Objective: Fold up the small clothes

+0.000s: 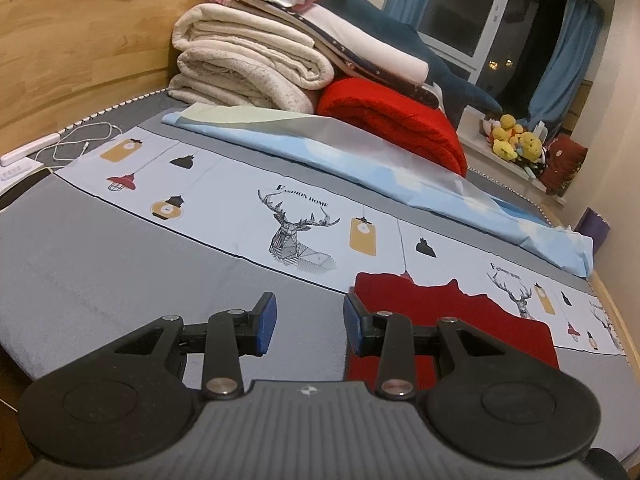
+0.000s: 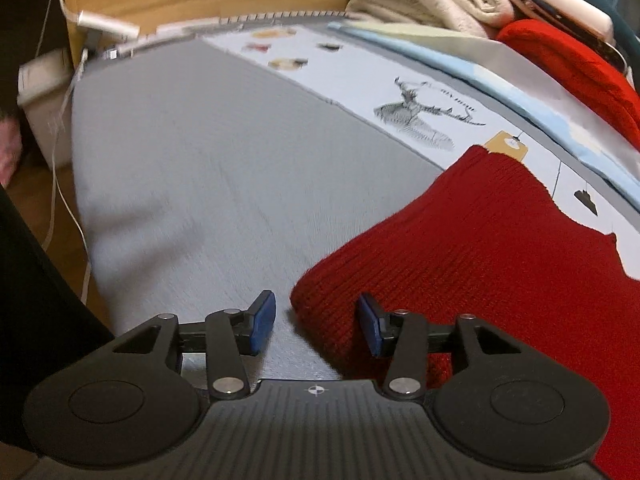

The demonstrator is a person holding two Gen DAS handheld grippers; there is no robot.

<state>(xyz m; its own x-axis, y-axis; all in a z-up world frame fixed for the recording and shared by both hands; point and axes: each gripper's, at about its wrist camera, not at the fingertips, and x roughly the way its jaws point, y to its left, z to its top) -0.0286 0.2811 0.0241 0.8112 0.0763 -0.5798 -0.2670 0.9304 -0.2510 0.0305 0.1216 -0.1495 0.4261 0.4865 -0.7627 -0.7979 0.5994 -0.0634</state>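
A dark red knitted garment [image 1: 448, 320] lies flat on the bed, partly on the grey sheet and partly on the printed band. My left gripper [image 1: 310, 326] is open and empty, low over the sheet at the garment's left edge; its right finger sits over the red knit. In the right wrist view the same garment [image 2: 480, 264] fills the lower right. My right gripper [image 2: 316, 326] is open, and the garment's near corner lies between its blue pads [image 2: 370, 326] without being pinched.
A stack of folded cream blankets [image 1: 248, 60] and a red blanket [image 1: 400, 124] sits at the head of the bed, with a light blue sheet [image 1: 360, 160] in front. A wooden headboard [image 1: 80, 60], white cable [image 1: 80, 142] and power strip lie left. The bed edge [image 2: 86, 208] drops off left.
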